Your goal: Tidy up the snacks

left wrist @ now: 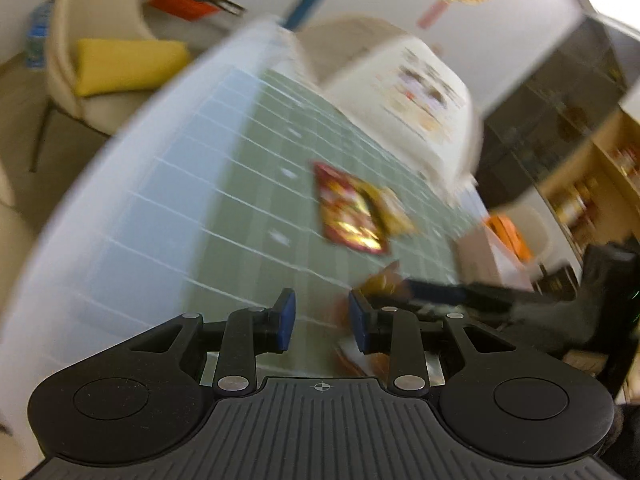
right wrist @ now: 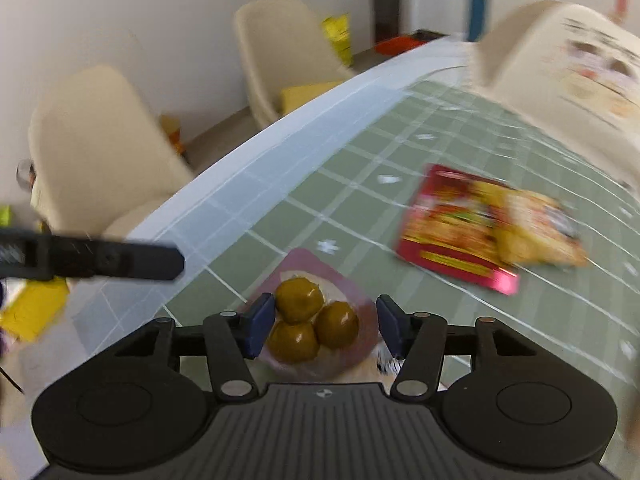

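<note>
A red snack packet (left wrist: pixel 348 208) (right wrist: pixel 452 226) lies on the green grid mat (left wrist: pixel 248 184) (right wrist: pixel 360 168), with a yellow packet (left wrist: pixel 396 212) (right wrist: pixel 536 226) partly on it. A pink packet showing three brown balls (right wrist: pixel 312 316) lies between the fingers of my right gripper (right wrist: pixel 326 326), which is open around it. My left gripper (left wrist: pixel 322 320) is open and empty above the mat, with an orange packet (left wrist: pixel 384 280) and the other gripper's dark arm just right of it. Both views are blurred.
A tall cream container with a printed label (left wrist: pixel 420 92) (right wrist: pixel 568 72) stands at the mat's far side. Cream chairs (right wrist: pixel 288 52) with yellow cushions stand beyond the table's white edge (left wrist: pixel 132 152). Shelves (left wrist: pixel 592 184) are at the right.
</note>
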`<state>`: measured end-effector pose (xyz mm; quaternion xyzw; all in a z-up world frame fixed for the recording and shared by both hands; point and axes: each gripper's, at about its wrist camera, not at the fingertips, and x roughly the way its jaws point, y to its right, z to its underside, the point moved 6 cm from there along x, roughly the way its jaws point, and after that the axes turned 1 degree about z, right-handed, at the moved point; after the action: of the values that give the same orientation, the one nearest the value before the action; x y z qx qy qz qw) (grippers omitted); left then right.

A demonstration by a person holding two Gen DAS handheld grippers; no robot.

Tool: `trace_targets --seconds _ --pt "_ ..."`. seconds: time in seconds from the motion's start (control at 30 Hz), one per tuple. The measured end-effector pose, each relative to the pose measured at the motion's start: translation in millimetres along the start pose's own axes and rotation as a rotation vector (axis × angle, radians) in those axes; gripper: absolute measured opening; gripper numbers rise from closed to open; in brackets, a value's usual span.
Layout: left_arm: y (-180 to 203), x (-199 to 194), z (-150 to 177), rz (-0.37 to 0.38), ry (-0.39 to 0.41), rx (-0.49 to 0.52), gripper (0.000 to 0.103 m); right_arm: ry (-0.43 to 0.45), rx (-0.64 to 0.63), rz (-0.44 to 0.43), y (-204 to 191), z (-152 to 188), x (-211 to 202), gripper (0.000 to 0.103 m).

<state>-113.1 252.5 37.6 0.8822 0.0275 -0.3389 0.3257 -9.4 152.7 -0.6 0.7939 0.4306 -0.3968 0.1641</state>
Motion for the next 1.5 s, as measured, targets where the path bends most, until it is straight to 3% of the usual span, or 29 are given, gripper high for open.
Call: trace_targets --seconds 0.03,0.07,0.2,0.4,0.43,0.5,0.57,0.67,0.8,0.9,0.97,1.1,1.17,1.3,1.4,1.5 --pt "13 8 7 0.023 -0.029 0.03 0.033 0.013 0.029 0.018 12 4 -12 0.037" --pt "27 16 15 0.045 -0.059 0.062 0.033 0.025 0.054 0.065 27 12 -28 0.013" --pt "91 53 52 0.129 -0.197 0.266 0.033 0.02 0.158 0.231 89 56 -76 0.013" --pt "157 89 87 0.091 -0.271 0.637 0.033 -0.024 0.345 0.371 159 140 -132 0.013" --pt "160 95 90 0.078 -0.289 0.666 0.033 -0.029 0.377 0.375 164 152 -139 0.015" --pt "165 106 94 0.054 -0.322 0.715 0.033 -0.025 0.435 0.359 170 169 -148 0.028" --pt "168 110 91 0.037 -0.322 0.754 0.034 0.002 0.487 0.337 171 183 -158 0.069" --pt "159 107 54 0.021 -0.238 0.639 0.038 0.046 0.497 0.349 167 191 -163 0.074" --pt "121 123 -13 -0.105 -0.099 0.394 0.036 0.044 0.492 0.348 166 196 -157 0.074" --pt "87 148 -47 -0.156 -0.063 0.238 0.036 0.045 0.511 0.324 165 194 -148 0.074" --pt "79 163 -61 -0.159 -0.045 0.218 0.036 0.042 0.52 0.313 163 192 -142 0.074" --pt "96 179 -108 -0.069 0.06 0.261 0.036 0.019 0.509 0.324 157 189 -134 0.075" --pt "105 205 -122 -0.057 0.01 0.328 0.037 0.004 0.504 0.336 155 189 -133 0.075" --pt "94 261 -129 -0.142 -0.128 0.421 0.036 -0.043 0.491 0.366 152 188 -130 0.075" --pt "93 259 -116 -0.054 -0.168 0.356 0.036 -0.055 0.454 0.407 146 187 -136 0.075" --pt "107 240 -81 0.016 -0.205 0.392 0.037 -0.047 0.444 0.414 146 188 -142 0.075"
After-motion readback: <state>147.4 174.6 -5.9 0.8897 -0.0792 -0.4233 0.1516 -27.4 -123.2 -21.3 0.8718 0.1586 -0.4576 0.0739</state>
